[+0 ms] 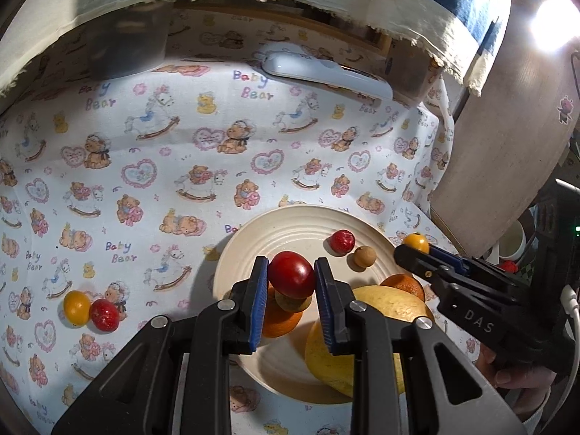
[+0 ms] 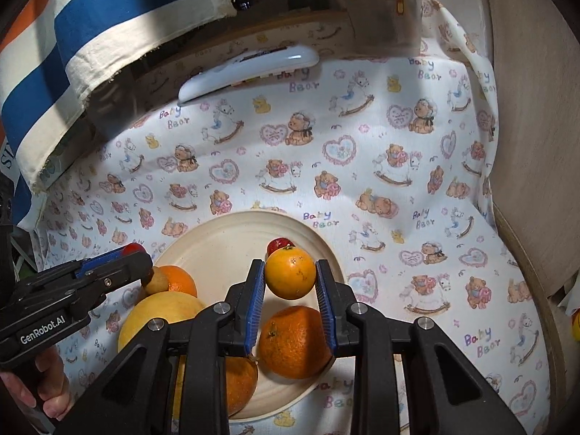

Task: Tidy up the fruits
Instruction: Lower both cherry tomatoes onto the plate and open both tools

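My left gripper (image 1: 291,261) is shut on a dark red round fruit (image 1: 291,273), held just above the cream plate (image 1: 290,224). On the plate lie a small red fruit (image 1: 342,241), a brown longan-like fruit (image 1: 364,256), oranges (image 1: 406,284) and a large yellow fruit (image 1: 391,304). My right gripper (image 2: 290,262) is shut on a yellow-orange fruit (image 2: 290,272) above an orange (image 2: 293,340) on the plate (image 2: 217,239). Each gripper shows in the other's view, at the plate's side edges. A yellow fruit (image 1: 77,307) and a red fruit (image 1: 104,314) lie together on the cloth, left of the plate.
A bear-print cloth (image 1: 181,166) covers the table. A white remote-like device (image 1: 326,72) lies at the back edge under hanging fabric (image 1: 90,7). A wooden panel (image 1: 507,145) rises on the right, with a white cup (image 1: 513,243) beyond it. A hand (image 2: 50,391) grips the left tool.
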`<state>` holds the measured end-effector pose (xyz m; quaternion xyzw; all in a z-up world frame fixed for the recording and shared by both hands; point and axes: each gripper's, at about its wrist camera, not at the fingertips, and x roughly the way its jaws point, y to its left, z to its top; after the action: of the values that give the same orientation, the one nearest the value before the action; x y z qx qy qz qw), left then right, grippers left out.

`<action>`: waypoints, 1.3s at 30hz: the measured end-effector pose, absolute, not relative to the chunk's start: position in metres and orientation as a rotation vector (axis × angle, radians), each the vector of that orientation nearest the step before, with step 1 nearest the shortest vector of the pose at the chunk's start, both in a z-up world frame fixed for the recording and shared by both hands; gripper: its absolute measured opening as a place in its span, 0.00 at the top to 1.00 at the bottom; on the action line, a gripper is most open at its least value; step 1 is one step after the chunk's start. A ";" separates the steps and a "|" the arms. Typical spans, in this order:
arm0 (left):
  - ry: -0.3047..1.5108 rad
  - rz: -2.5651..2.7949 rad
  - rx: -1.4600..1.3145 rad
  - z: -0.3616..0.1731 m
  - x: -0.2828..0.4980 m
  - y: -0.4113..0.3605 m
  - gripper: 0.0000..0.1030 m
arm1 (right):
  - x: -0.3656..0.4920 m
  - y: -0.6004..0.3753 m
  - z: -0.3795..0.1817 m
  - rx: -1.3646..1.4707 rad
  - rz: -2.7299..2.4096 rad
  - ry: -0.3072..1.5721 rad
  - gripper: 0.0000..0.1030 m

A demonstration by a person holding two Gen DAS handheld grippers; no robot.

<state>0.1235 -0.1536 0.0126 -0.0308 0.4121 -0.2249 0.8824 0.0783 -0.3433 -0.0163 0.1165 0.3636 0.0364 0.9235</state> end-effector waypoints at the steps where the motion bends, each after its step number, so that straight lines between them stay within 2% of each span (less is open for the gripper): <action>1: 0.859 -0.470 -0.062 0.013 0.123 -0.155 0.76 | 0.080 -0.343 -0.017 0.241 0.077 0.756 0.72; 17: 0.908 -0.479 -0.060 0.003 0.127 -0.170 0.76 | 0.083 -0.347 -0.024 0.277 0.047 0.774 0.72; 19: 0.905 -0.472 -0.055 0.003 0.127 -0.169 0.73 | 0.083 -0.347 -0.024 0.275 0.045 0.773 0.72; 23: 0.898 -0.463 -0.053 0.003 0.127 -0.165 0.60 | 0.084 -0.348 -0.024 0.283 0.040 0.780 0.72; 32: 0.861 -0.434 -0.036 0.009 0.122 -0.152 0.54 | 0.086 -0.349 -0.027 0.299 0.032 0.791 0.70; 39: 0.690 -0.348 0.068 0.032 0.097 -0.141 0.52 | 0.081 -0.343 -0.021 0.251 0.007 0.748 0.70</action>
<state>0.0975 -0.1410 0.0315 0.0331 0.3365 -0.1698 0.9256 0.0812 -0.3432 -0.0213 0.1221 0.3645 0.0036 0.9231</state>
